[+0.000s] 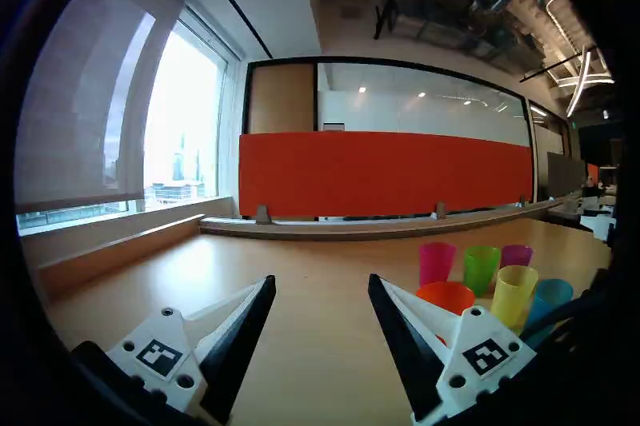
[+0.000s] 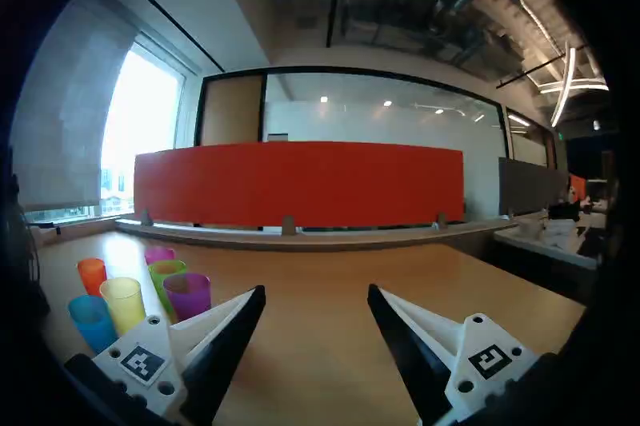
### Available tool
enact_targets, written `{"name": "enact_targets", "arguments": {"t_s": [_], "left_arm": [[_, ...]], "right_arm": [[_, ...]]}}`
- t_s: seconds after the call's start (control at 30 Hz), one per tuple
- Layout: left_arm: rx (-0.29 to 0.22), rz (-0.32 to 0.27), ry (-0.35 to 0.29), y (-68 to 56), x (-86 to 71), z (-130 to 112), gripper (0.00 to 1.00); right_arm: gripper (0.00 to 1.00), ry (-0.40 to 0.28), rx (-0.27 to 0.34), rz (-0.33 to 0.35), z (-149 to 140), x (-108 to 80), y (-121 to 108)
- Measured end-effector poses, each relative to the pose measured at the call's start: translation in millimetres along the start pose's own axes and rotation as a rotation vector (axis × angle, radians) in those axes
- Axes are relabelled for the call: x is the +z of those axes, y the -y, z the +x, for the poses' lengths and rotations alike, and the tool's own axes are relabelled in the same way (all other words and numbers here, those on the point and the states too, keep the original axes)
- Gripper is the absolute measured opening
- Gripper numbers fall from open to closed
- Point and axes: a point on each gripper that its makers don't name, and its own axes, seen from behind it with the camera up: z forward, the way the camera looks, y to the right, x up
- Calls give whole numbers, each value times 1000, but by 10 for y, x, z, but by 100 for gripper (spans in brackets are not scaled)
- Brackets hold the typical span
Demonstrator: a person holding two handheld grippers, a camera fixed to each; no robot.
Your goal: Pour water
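the left claw [image 1: 320,280] hangs low over the wooden desk [image 1: 320,362] with its two fingers spread wide apart and nothing gripped; bare desk top lies between them. a cluster of six plastic cups [image 1: 481,266] stands upright on the desk to the right of this claw, apart from it. in the left gripper view the orange cup [image 1: 446,296] is the nearest, partly hidden behind the right finger, with the yellow cup [image 1: 514,292] and the blue cup [image 1: 550,296] beside it, and pink, green and purple ones in a row farther back. the right claw [image 2: 314,290] is likewise open and empty above the desk. in the right gripper view the cups lie to its left, a purple cup [image 2: 188,294] standing just behind the left finger and the others farther left. the cluster thus lies between the two claws, touched by neither. whether any cup holds water cannot be told. a long red panel [image 1: 384,174] runs along the far edge of the desk, and a bright window [image 1: 180,130] is on the left.
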Motion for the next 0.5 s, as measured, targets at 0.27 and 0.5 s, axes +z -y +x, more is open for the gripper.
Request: {"name": "enact_targets", "arguments": {"t_s": [0.27,0.5], "left_arm": [[9,-9,16,26,43,230,85],[41,-32,19,5,115,612,85]], "right_arm": [[99,-12,-16,27,224,-1,53],[99,19,-29,62,537,32,124]]}}
